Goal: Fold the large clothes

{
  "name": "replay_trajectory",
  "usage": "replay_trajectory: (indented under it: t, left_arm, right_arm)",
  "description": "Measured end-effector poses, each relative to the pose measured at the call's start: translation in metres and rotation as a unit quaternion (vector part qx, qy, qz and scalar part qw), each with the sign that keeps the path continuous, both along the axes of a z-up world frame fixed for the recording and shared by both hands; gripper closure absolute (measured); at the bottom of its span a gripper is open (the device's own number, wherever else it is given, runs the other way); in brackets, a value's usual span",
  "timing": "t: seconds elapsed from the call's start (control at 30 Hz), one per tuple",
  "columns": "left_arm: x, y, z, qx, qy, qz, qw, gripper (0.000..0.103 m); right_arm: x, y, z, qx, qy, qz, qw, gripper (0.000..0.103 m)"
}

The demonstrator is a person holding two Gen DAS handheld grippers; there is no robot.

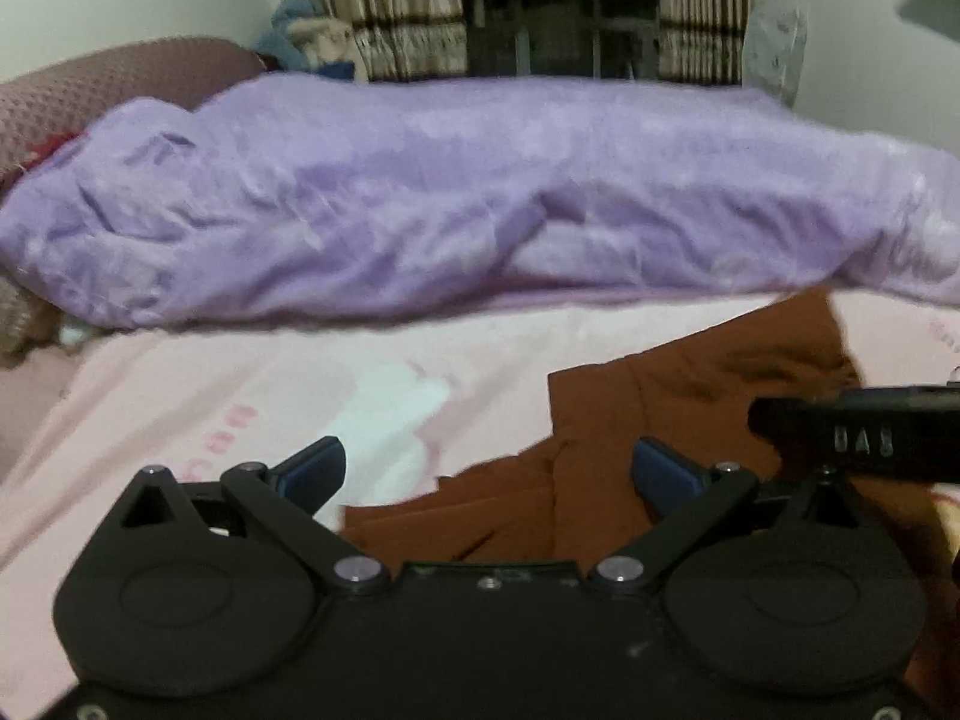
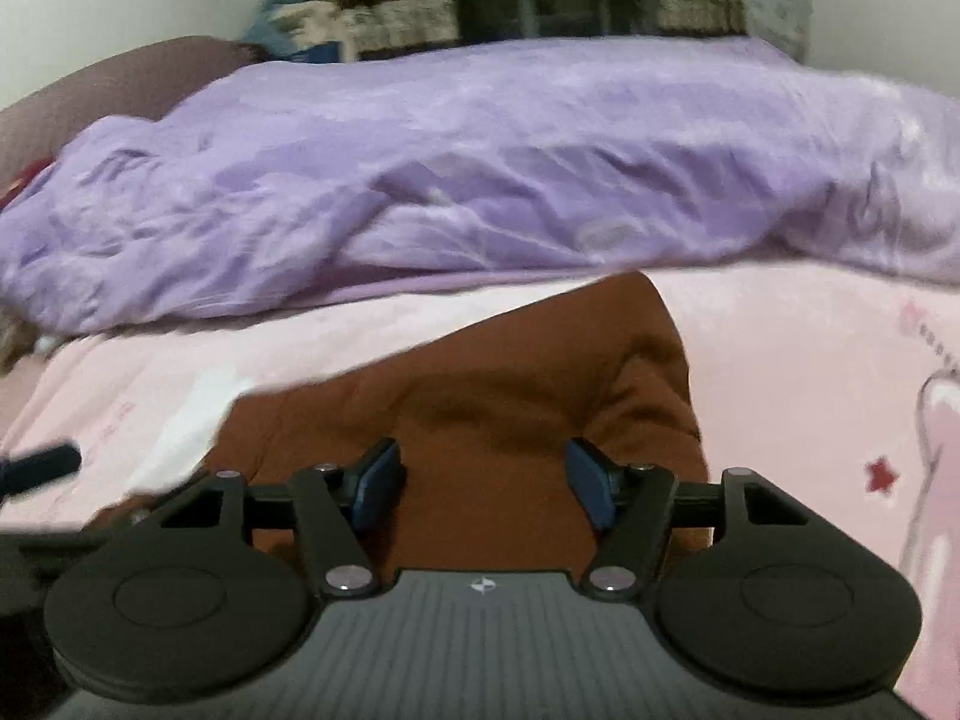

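On the pink sheet (image 2: 780, 360) lay a rust-brown garment (image 2: 510, 408), partly folded, with layered straight edges showing near the left gripper (image 1: 486, 474). Its long axis ran slantwise across the bed, from the near left up toward the far right, where a rounded end pointed at the purple quilt (image 1: 450, 192) and stopped just short of it. That quilt lay bunched across the far side of the bed, its length running left to right.

Both grippers hung above the cloth, tilted downward. The left gripper's jaws stood spread wide, with nothing between them; beneath the gap showed the garment's near edges and a strip of sheet. The right gripper (image 2: 486, 486) also had its jaws parted, blue pads (image 2: 378, 480) clear of the fabric, the brown cloth lying below and gripped by neither. In the left wrist view, part of the right gripper reached in from the right edge, over the garment.

Behind the quilt stood striped curtains (image 1: 390, 6) and a dark opening with hanging clothes, blurred. A brown cushion (image 1: 108, 90) sat at the far left.
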State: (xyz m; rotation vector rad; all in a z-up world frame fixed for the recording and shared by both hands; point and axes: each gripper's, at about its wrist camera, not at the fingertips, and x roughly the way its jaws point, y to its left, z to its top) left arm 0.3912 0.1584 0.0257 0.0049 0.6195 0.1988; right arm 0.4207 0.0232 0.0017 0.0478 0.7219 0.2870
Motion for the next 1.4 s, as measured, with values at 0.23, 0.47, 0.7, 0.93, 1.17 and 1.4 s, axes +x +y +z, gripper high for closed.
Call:
replay_trajectory:
  t: [0.23, 0.47, 0.7, 0.93, 1.17, 1.4]
  left_arm:
    - [-0.074, -0.017, 0.039, 0.013, -0.016, -0.009, 0.9997, 0.0]
    - [-0.103, -0.02, -0.004, -0.001, 0.06, -0.001, 0.9982, 0.0]
    - [-0.097, -0.014, -0.063, -0.014, 0.085, 0.014, 0.9962, 0.0]
    - [-0.116, -0.018, -0.029, -0.001, 0.067, 0.01, 0.9977, 0.0]
    - [-0.146, -0.023, -0.011, 0.014, 0.056, -0.002, 0.9983, 0.0]
    - [-0.123, -0.004, -0.058, -0.017, 0.112, 0.003, 0.9936, 0.0]
  right_arm:
    - [-0.082, -0.014, 0.046, 0.004, -0.044, 0.007, 0.999, 0.028]
    - [-0.123, -0.034, 0.036, -0.002, -0.036, 0.002, 0.999, 0.036]
    - [-0.121, -0.058, -0.051, 0.045, 0.007, -0.032, 0.998, 0.038]
    - [-0.129, -0.067, -0.017, 0.051, 0.028, -0.037, 0.998, 0.037]
    - [-0.151, -0.063, 0.003, 0.018, 0.016, -0.022, 0.999, 0.037]
    - [-0.155, -0.048, -0.023, 0.0, 0.033, -0.001, 0.999, 0.026]
